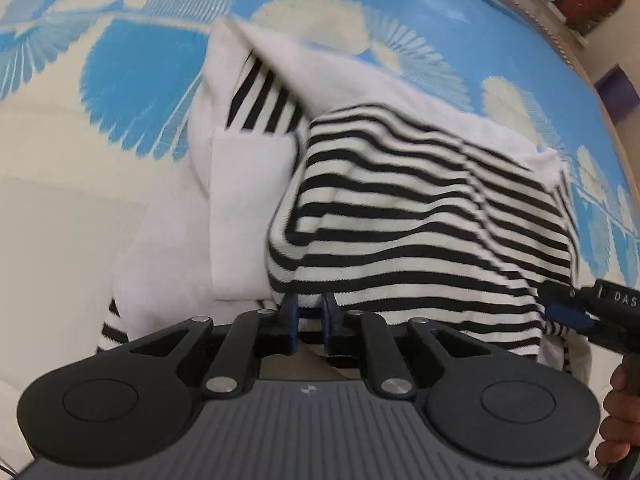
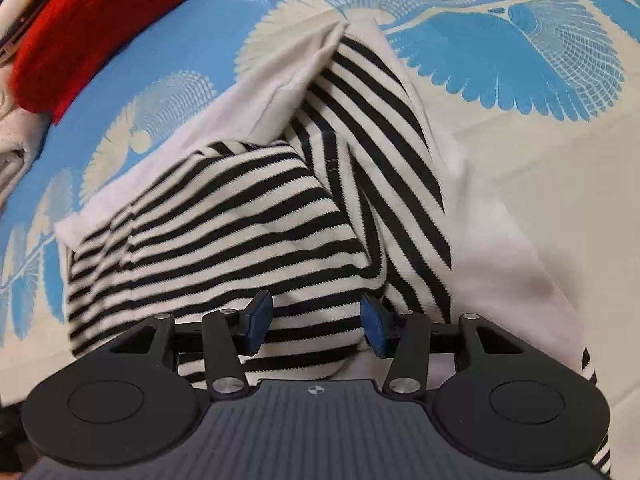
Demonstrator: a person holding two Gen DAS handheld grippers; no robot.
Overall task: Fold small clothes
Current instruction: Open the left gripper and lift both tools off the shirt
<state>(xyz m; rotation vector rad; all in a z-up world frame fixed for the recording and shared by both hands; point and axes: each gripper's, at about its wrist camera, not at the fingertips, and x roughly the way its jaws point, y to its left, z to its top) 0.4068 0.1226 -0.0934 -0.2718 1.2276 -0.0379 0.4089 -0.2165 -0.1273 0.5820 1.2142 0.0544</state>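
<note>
A small black-and-white striped garment with white panels (image 1: pixel 400 208) lies partly folded on a blue and cream patterned bedspread (image 1: pixel 120 80). My left gripper (image 1: pixel 311 316) is shut on the near striped edge of the garment. My right gripper shows at the right edge of the left wrist view (image 1: pixel 576 312), at the garment's right corner. In the right wrist view the garment (image 2: pixel 248 216) lies in front of my right gripper (image 2: pixel 316 324), whose jaws stand apart with the striped cloth between and under them.
A red cloth item (image 2: pixel 92 20) and folded pale cloth (image 2: pixel 12 148) lie at the far left of the bed in the right wrist view. The bed's edge and a shelf with items (image 1: pixel 580 0) show at top right of the left wrist view.
</note>
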